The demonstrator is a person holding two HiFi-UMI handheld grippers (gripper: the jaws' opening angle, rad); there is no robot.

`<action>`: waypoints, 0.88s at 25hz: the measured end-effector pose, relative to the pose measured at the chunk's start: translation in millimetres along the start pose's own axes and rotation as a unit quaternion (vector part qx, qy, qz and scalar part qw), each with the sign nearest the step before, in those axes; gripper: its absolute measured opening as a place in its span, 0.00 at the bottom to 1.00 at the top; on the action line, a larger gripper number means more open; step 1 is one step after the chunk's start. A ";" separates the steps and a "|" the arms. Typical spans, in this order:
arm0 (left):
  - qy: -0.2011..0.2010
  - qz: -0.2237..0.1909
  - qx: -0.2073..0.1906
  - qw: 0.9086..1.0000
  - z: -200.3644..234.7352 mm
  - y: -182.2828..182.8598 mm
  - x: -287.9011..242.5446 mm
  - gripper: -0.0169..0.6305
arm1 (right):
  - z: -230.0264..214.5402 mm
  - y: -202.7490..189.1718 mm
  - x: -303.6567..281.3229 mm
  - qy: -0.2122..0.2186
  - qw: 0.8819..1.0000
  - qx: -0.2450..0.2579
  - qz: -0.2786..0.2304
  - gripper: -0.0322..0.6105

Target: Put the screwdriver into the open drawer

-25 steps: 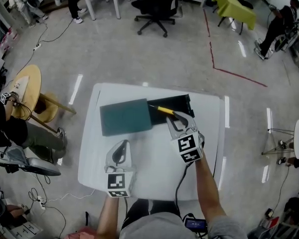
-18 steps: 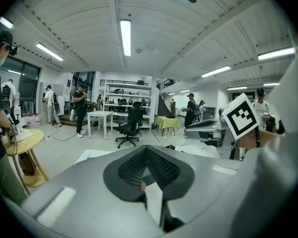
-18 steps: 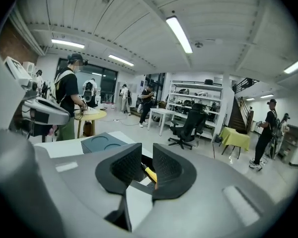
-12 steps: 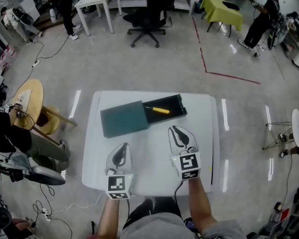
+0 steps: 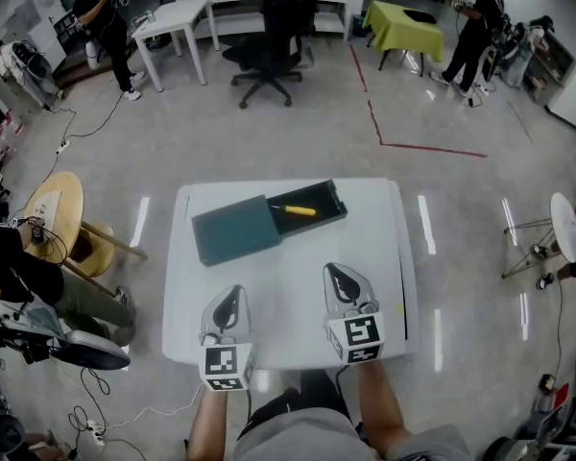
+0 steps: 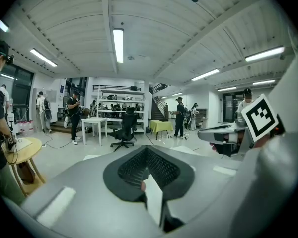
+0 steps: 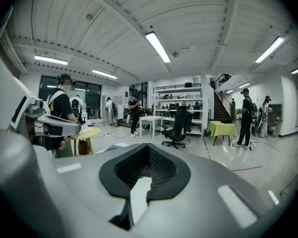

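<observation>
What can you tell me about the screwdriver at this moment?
The screwdriver has a yellow handle and a thin dark shaft pointing left toward the dark green box. It lies flat, slightly slanted, on the floor of the open black drawer, near its middle. Nothing holds it: the left gripper and right gripper sit at the table's near edge, well apart from it.

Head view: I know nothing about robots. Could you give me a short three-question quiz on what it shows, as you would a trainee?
1. True or false: the screwdriver lies inside the open drawer.
2. What does the left hand-held gripper hold? A) the screwdriver B) nothing C) a cup
3. Fill in: the screwdriver's colour is ____.

Key: 1 true. 2 B, its jaws are together with nothing between them. 3 yellow.
</observation>
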State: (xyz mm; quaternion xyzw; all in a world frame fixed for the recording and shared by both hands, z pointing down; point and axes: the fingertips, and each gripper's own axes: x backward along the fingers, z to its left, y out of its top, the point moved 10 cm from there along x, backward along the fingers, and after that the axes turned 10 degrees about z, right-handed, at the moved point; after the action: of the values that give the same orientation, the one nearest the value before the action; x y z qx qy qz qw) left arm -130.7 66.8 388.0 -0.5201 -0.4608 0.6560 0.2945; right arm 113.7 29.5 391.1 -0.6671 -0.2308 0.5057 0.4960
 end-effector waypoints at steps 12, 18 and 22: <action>-0.029 -0.004 -0.010 1.000 -14.2 -18.5 49.9 0.05 | 48.6 -22.1 59.9 -0.015 1.000 0.006 -0.003 0.06; -0.043 -0.001 -0.005 0.999 -27.8 -30.4 68.8 0.05 | 59.5 -35.8 79.4 -0.019 1.000 0.001 0.004 0.06; -0.051 0.009 -0.007 0.999 -34.8 -34.4 71.0 0.04 | 65.0 -42.8 84.8 -0.011 1.000 0.001 0.013 0.05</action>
State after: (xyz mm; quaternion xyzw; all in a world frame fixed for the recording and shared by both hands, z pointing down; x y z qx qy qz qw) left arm -121.0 152.5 388.9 -0.4916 -0.4751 0.6814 0.2612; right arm 95.6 143.1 391.8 -0.6637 -0.2274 0.5199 0.4873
